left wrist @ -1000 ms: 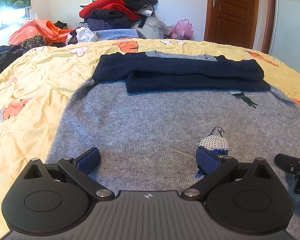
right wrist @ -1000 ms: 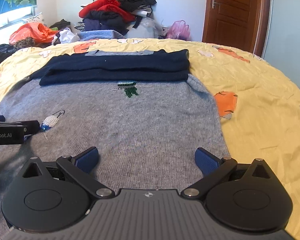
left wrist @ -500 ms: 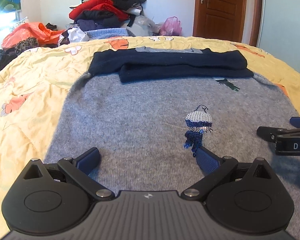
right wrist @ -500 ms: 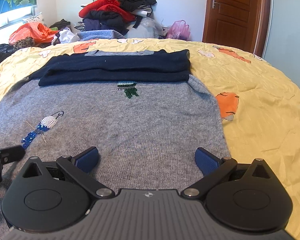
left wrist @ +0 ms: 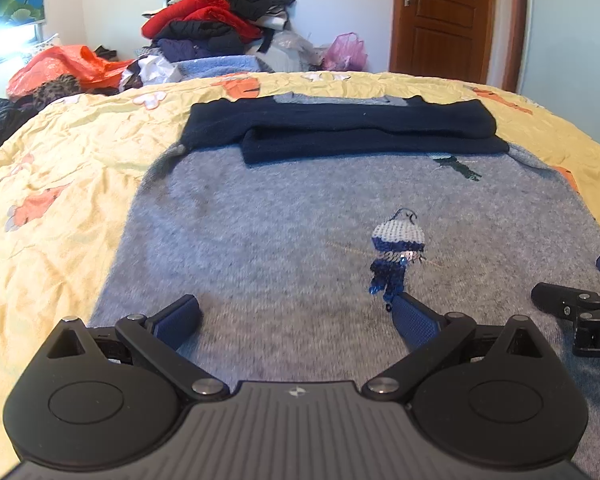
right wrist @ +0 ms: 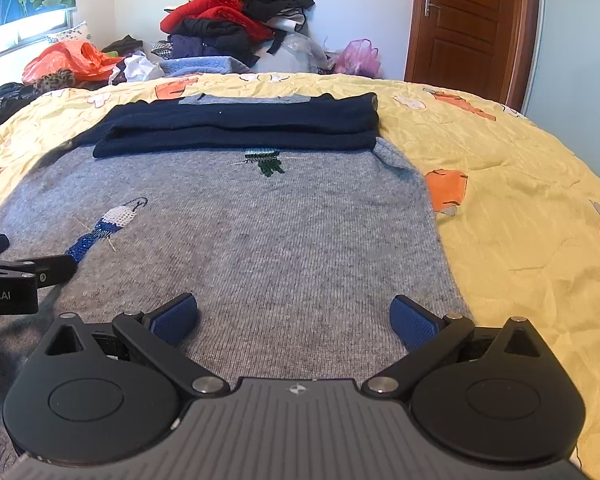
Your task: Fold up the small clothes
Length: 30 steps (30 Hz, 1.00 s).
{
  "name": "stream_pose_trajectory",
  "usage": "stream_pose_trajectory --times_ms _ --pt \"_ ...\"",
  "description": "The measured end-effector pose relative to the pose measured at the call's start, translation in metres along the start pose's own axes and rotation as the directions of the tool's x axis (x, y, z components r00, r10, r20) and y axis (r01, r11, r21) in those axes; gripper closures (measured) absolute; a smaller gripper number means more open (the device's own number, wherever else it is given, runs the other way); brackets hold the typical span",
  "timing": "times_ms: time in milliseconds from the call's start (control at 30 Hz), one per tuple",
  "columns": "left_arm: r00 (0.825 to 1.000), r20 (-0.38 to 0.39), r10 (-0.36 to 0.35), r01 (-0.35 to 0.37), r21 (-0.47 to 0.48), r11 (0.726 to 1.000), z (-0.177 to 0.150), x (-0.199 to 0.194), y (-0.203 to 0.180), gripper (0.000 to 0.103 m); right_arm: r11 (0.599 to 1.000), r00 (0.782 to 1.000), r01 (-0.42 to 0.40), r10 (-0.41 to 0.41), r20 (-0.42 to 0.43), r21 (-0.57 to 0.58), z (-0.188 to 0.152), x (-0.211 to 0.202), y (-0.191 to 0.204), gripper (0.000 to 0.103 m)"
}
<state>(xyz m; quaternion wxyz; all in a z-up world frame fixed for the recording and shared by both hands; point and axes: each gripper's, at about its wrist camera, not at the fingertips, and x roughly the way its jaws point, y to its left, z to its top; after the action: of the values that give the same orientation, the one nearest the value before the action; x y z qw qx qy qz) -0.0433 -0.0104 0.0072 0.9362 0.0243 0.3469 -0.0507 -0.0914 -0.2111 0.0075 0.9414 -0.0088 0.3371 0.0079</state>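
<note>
A grey knit sweater point(left wrist: 284, 240) lies flat on a yellow floral bedspread point(left wrist: 60, 168), filling the centre of both wrist views. Its navy sleeves point(right wrist: 240, 124) are folded across the upper part of the body. A sequinned blue-and-white motif point(left wrist: 396, 248) sits right of centre in the left wrist view, and a green embroidered motif point(right wrist: 266, 160) lies just below the sleeves in the right wrist view. The left gripper point(left wrist: 296, 316) and the right gripper point(right wrist: 294, 316) sit low over the near part of the sweater, jaws wide apart, gripping nothing. At upper centre, a heap of clothes point(right wrist: 236, 12) stands against the wall; a wooden door point(right wrist: 468, 24) occupies the upper right.
</note>
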Motion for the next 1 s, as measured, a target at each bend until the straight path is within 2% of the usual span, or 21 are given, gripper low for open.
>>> stream_pose_trajectory --times_ms 133,300,500,733,1000 --pt "1.000 -0.031 0.001 -0.001 -0.009 1.000 -0.011 -0.018 -0.003 0.000 1.000 1.000 -0.001 0.001 0.001 0.001 0.000 0.000 0.000 0.000" --pt "1.000 0.020 -0.019 0.019 0.013 1.000 -0.029 -0.029 -0.004 0.000 1.000 1.000 0.000 0.000 0.001 0.001 0.000 0.000 0.000 0.000" --pt "1.000 0.023 -0.019 0.019 0.011 1.000 -0.029 -0.028 -0.005 0.000 1.000 1.000 0.014 -0.014 -0.005 0.003 -0.003 -0.005 0.001 0.000" --pt "1.000 0.024 -0.019 0.019 0.011 1.000 -0.029 -0.028 -0.005 0.000 1.000 1.000 0.005 -0.005 0.010 -0.002 -0.028 -0.034 0.000 0.000" --pt "1.000 0.023 -0.018 0.017 0.009 1.000 -0.029 -0.029 -0.005 0.000 1.000 1.000 0.003 -0.003 0.012 -0.001 -0.028 -0.034 0.000 0.000"
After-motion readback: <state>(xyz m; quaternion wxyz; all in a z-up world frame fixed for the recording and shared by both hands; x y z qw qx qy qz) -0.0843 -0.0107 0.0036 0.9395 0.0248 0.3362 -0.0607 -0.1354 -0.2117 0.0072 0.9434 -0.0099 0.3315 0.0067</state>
